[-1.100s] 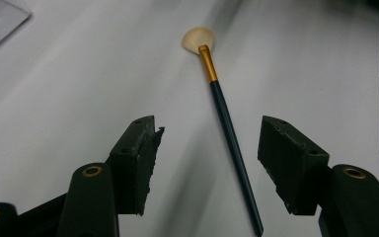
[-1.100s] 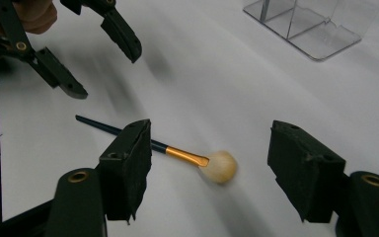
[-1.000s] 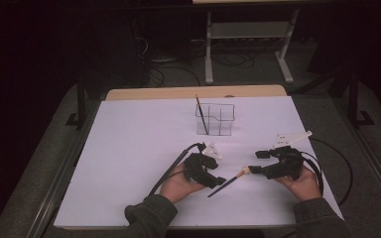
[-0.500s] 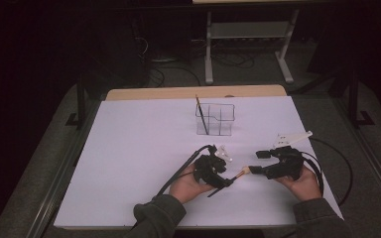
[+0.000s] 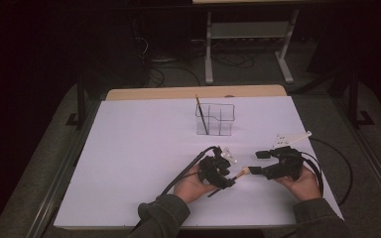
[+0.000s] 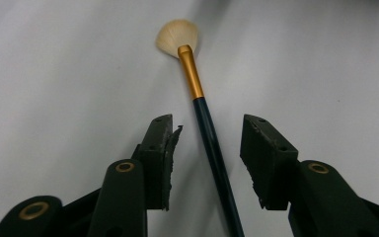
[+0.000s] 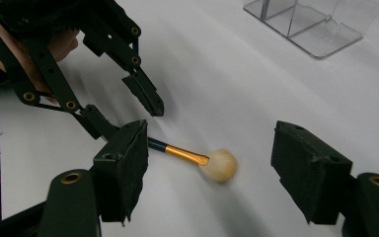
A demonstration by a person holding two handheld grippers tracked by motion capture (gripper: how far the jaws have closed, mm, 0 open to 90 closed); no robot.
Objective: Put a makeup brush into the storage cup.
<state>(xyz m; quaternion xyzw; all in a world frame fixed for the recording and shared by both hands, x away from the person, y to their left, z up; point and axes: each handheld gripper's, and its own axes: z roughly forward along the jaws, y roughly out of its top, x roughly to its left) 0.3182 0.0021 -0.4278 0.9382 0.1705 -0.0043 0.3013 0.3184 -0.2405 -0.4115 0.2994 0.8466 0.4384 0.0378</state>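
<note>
Now the left gripper [image 6: 205, 148], jaws just closing yet clear of the brush [image 6: 205, 123] lying flat on the table [image 5: 129, 148] between them, could nudge its thin handle sideways and miss, while the right gripper [image 7: 209, 173] waits wide open beside the bristles.

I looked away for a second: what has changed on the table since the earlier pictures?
The left gripper moved right to the brush; its jaws have been closing astride the handle, pads not yet touching. The right gripper, the clear organizer and the brush standing in it stayed put.
</note>
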